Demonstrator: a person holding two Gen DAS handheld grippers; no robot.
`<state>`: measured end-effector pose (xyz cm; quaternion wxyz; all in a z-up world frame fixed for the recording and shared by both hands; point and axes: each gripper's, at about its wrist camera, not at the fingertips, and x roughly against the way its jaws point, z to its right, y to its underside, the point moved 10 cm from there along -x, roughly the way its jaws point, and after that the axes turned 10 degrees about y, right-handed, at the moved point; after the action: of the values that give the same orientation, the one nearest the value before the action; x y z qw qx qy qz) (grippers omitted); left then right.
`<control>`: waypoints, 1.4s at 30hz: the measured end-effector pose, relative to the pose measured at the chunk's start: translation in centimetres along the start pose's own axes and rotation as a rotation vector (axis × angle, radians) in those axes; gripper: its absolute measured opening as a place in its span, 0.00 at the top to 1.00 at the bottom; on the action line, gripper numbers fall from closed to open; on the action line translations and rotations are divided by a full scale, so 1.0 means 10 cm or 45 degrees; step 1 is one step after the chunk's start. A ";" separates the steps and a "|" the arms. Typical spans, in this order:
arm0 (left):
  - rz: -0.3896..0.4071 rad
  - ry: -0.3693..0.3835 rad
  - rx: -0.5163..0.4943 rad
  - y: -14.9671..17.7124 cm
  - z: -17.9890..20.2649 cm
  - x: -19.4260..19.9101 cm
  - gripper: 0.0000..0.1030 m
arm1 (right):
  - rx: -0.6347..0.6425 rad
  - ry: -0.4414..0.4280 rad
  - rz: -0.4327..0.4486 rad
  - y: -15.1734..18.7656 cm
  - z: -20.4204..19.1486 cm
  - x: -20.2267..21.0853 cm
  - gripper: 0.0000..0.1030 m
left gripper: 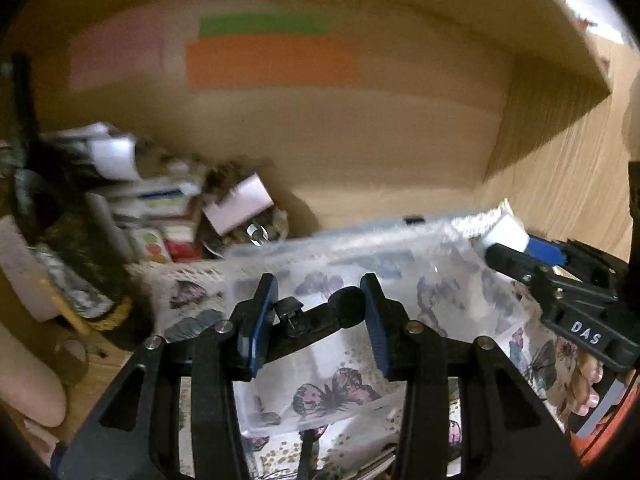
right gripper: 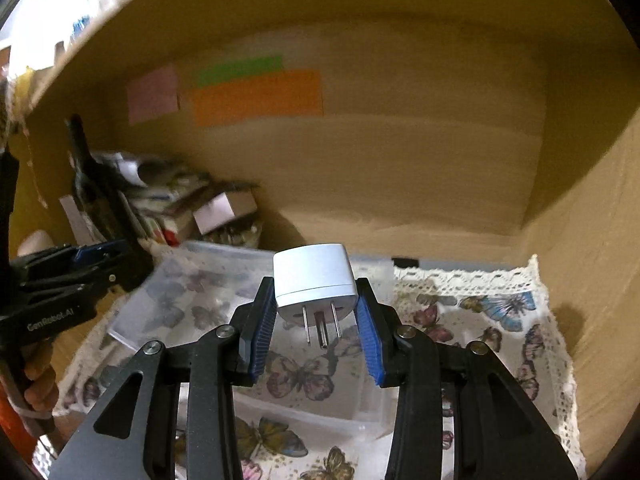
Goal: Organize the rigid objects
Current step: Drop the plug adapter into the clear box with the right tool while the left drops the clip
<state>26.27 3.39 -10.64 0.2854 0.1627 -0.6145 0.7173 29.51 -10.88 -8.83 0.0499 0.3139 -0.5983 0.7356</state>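
My left gripper (left gripper: 319, 286) is shut on a small black part with a knob (left gripper: 320, 316), held crosswise between the blue pads. My right gripper (right gripper: 315, 286) is shut on a white plug adapter (right gripper: 314, 280) whose three metal prongs face the camera. Both hang above a clear plastic bin (right gripper: 216, 276) that rests on a butterfly-print cloth (right gripper: 492, 312). In the left wrist view the right gripper (left gripper: 516, 248) comes in from the right with the adapter (left gripper: 506, 234). The right wrist view shows the left gripper (right gripper: 116, 256) at the left edge.
All of this sits inside a wooden cupboard compartment. A pile of small boxes and clutter (left gripper: 160, 208) fills the back left corner. Pink, green and orange paper notes (right gripper: 256, 96) are stuck on the back wall. A side wall (right gripper: 580, 240) stands close on the right.
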 end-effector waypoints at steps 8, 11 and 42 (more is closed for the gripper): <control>-0.173 0.041 -0.027 0.27 0.06 -0.48 0.59 | 0.053 -0.004 -0.168 0.28 -0.01 -0.46 0.66; -0.199 0.047 -0.040 0.32 0.09 -0.57 0.59 | 0.073 -0.010 -0.220 0.36 -0.04 -0.55 0.66; 0.054 -0.078 -0.118 0.12 0.08 0.49 0.04 | 0.124 -0.097 -0.081 0.27 -0.15 0.31 0.39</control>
<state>21.55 3.54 -8.57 0.2583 0.1580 -0.6589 0.6886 25.19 -11.20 -9.61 0.0351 0.3626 -0.5529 0.7494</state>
